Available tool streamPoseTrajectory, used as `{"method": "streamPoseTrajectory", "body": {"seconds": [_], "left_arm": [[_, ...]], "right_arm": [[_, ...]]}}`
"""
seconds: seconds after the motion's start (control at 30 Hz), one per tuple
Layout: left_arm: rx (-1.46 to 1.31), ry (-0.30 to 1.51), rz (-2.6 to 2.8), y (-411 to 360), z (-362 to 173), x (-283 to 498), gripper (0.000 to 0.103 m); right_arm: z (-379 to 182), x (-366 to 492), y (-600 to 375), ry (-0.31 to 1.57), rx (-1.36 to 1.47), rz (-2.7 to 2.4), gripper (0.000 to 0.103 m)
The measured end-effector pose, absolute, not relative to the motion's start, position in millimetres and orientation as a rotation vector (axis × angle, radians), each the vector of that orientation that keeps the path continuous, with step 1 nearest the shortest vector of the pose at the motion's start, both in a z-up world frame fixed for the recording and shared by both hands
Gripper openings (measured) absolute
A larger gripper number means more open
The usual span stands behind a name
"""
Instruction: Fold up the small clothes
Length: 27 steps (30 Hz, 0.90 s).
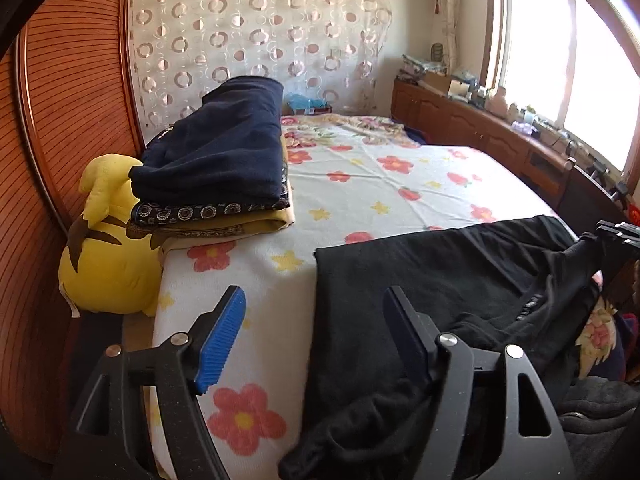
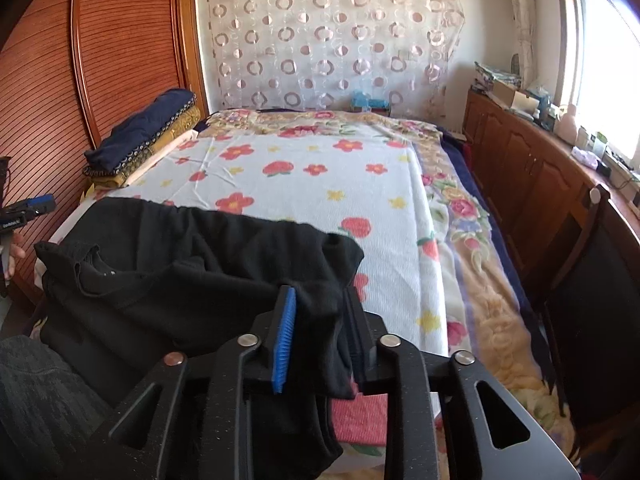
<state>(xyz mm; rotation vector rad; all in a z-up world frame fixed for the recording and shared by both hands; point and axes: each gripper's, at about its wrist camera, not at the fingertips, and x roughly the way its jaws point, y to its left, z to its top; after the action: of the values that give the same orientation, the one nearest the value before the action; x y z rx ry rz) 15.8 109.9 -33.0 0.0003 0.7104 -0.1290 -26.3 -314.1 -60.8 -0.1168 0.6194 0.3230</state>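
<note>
A black garment (image 1: pixel 432 280) lies spread across the near end of the flowered bed (image 1: pixel 360 184). My left gripper (image 1: pixel 316 320) is open and empty, just above the garment's left edge. In the right wrist view my right gripper (image 2: pixel 318 320) is shut on the right corner of the black garment (image 2: pixel 192 264) and holds it slightly raised. The left gripper (image 2: pixel 28 208) shows at that view's left edge, and the right gripper (image 1: pixel 618 232) at the far right of the left wrist view.
A stack of folded clothes (image 1: pixel 216 160) lies at the bed's left side by a yellow plush toy (image 1: pixel 104 248). A wooden wardrobe (image 2: pixel 80 80) stands left. A low cabinet (image 2: pixel 528 160) with clutter and a chair (image 2: pixel 592 280) stand right.
</note>
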Motion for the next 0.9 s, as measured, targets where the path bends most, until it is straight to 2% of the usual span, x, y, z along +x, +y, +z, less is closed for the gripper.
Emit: {"method": "streamPoseTrajectory", "body": {"seconds": [0.13, 0.57, 0.63, 0.67, 0.7, 0.73, 0.9], "left_arm": [[0.006, 0.728, -0.115, 113, -35, 38, 0.072], [0.062, 0.844, -0.146, 96, -55, 100, 0.072], [0.054, 0.862, -0.152, 95, -62, 100, 0.072], [0.052, 0.867, -0.155, 94, -65, 99, 0.072], [0.053, 0.874, -0.154, 92, -68, 98, 0.072], [0.054, 0.877, -0.153, 91, -71, 97, 0.072], [0.042, 0.887, -0.152, 91, -77, 93, 0.072]], "right_arm": [[-61, -21, -318, 0.586, -0.124, 0.293, 0.037], [-100, 69, -310, 0.734, -0.075, 0.330, 0.037], [-108, 75, -309, 0.769, -0.074, 0.335, 0.033], [-109, 77, -309, 0.779, -0.070, 0.345, 0.028], [-108, 77, -308, 0.780, -0.068, 0.352, 0.014], [-106, 77, -309, 0.775, -0.070, 0.358, 0.009], [-84, 66, -325, 0.657, -0.025, 0.316, 0.007]]}}
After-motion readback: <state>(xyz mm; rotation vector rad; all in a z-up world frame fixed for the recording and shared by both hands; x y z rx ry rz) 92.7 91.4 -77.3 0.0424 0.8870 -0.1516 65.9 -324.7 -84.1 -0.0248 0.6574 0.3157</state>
